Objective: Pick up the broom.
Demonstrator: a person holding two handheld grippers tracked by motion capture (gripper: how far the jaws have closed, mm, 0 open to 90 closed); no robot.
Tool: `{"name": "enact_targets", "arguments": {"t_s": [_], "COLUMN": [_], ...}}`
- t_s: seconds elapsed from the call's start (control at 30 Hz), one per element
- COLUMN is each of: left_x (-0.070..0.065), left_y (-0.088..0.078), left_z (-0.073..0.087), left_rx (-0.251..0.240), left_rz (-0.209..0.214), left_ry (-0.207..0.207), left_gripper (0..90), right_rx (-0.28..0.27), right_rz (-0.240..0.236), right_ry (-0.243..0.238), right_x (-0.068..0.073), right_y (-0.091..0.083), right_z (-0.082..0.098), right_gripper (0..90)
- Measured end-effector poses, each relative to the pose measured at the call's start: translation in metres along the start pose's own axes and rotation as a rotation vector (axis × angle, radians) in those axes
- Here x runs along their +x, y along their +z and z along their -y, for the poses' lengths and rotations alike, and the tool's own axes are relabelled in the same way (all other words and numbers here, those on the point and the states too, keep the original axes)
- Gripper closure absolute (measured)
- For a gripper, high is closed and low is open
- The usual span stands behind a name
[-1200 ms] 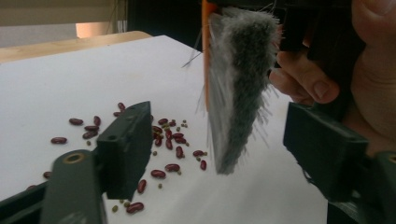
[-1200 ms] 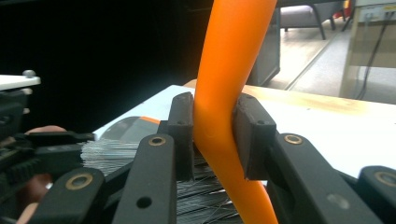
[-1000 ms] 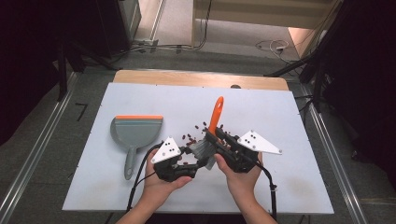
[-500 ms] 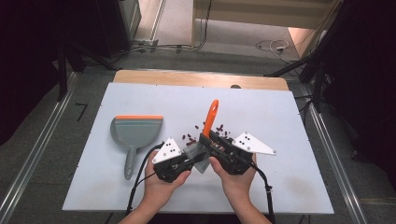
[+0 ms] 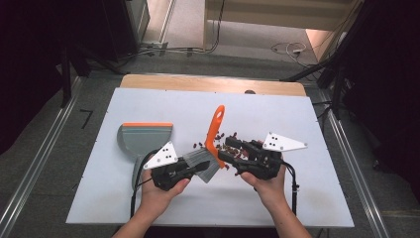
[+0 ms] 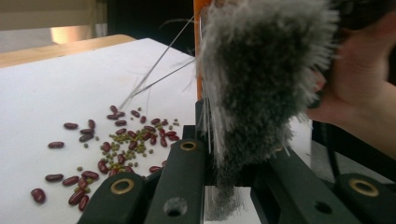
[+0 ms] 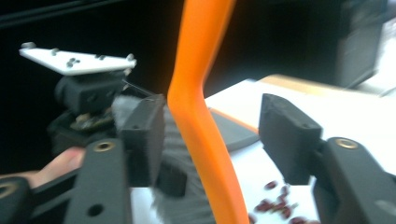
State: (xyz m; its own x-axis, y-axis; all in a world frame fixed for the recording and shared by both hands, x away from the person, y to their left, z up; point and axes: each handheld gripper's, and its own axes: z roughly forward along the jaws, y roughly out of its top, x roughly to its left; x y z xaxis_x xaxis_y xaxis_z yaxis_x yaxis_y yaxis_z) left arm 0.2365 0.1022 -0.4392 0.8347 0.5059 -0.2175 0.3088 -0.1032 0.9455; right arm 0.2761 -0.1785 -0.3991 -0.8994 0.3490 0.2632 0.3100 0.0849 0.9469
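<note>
Brush [image 5: 210, 144]: glossy orange plastic handle (bristles grey, wiry); tabletop [image 5: 163, 104] matt white.

you have one brush [image 5: 210, 144], one dustpan [image 5: 143, 141], two grippers, and a scatter of beans [image 6: 116, 149] too many to count.

Lab / data-collection rig, not a home. Flat white rectangular tabletop [image 5: 148, 198] sits on a pale wooden board [image 5: 163, 82], flanked by grey metal floor rails [image 5: 34, 168]. Loose black and white cables [image 5: 285, 48] run across the grey floor behind. Dark black-draped surroundings [image 5: 44, 44] on both sides, one lit patch of pale floor [image 5: 322, 39] at the back.
</note>
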Motion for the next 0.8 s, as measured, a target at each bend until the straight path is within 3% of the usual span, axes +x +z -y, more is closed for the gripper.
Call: {"name": "enact_targets", "arguments": {"t_s": [0.07,0.1,0.13,0.17,0.23,0.3,0.33,0.43,0.8], "left_x": [0.003,0.003,0.004,0.004,0.003,0.003,0.003,0.003,0.007], "left_y": [-0.001,-0.001,-0.001,0.000,0.001,0.001,0.001,0.001,0.004], "left_z": [0.000,0.000,0.000,0.000,0.000,0.000,0.000,0.000,0.002], "left_rx": [-0.003,-0.003,-0.003,-0.005,0.001,0.013,0.013,0.015,0.027], "left_rz": [0.075,0.075,0.105,0.132,0.178,0.225,0.225,0.255,0.337], "left_ry": [-0.005,-0.005,-0.009,-0.007,0.002,0.007,0.007,0.001,-0.039], "left_gripper": [86.3,86.3,86.3,86.3,86.3,86.3,86.3,86.3,86.3], "right_rx": [0.014,0.017,0.017,0.038,0.050,0.074,0.085,0.105,0.128], "right_rz": [-0.088,-0.132,-0.132,-0.174,-0.190,-0.255,-0.279,-0.302,-0.346], "right_ry": [0.043,0.066,0.066,0.083,0.083,0.075,0.075,0.074,0.082], "right_x": [-0.008,-0.012,-0.012,-0.016,-0.017,-0.017,-0.017,-0.016,-0.014], "right_y": [-0.001,-0.001,-0.001,-0.001,0.001,0.003,0.004,0.007,0.014], "right_z": [0.003,0.005,0.005,0.008,0.010,0.013,0.014,0.016,0.018], "right_gripper": [45.8,46.1,46.1,47.1,47.5,52.8,54.3,59.7,63.4]}}
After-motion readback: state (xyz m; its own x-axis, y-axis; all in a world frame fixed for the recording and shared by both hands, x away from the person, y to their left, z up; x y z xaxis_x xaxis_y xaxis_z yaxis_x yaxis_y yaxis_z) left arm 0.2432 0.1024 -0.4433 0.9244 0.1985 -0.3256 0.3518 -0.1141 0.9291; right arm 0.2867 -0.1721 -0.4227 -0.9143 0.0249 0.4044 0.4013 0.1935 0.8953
